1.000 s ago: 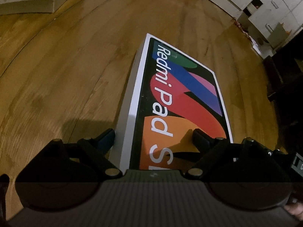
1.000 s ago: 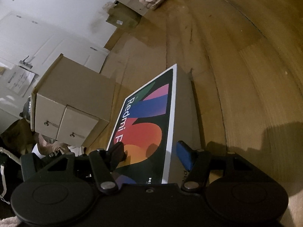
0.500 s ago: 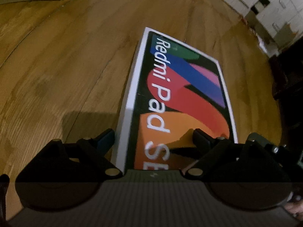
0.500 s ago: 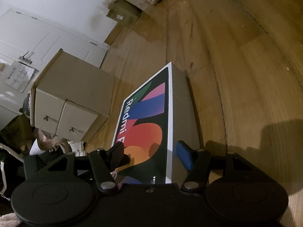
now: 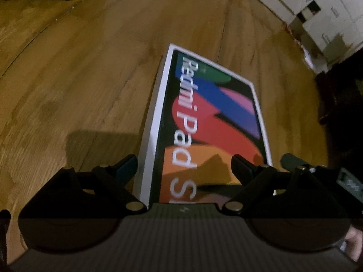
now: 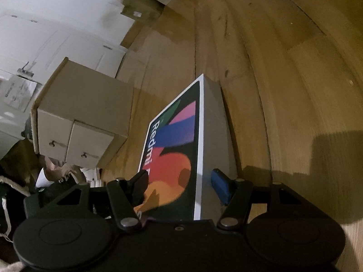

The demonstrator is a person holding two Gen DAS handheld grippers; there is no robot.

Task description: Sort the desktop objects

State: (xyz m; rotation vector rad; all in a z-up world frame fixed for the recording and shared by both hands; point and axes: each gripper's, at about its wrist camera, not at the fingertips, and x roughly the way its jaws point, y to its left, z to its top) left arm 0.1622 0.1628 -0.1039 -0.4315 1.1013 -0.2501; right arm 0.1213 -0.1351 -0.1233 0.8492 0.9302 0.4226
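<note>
The Redmi Pad box (image 5: 211, 122) is lying flat on the wooden surface (image 5: 79, 79), near a cardboard drawer unit (image 6: 81, 122). Both tools are straddling its near end. The left tool (image 5: 183, 167) is standing wide, one finger outside the white side wall and one over the printed lid, gripping nothing. The right tool (image 6: 179, 185) is bracketing the opposite edge; whether its pads are pressing cannot be told. A good lift probably means both tools closing squarely on the side walls and rising level together.
</note>
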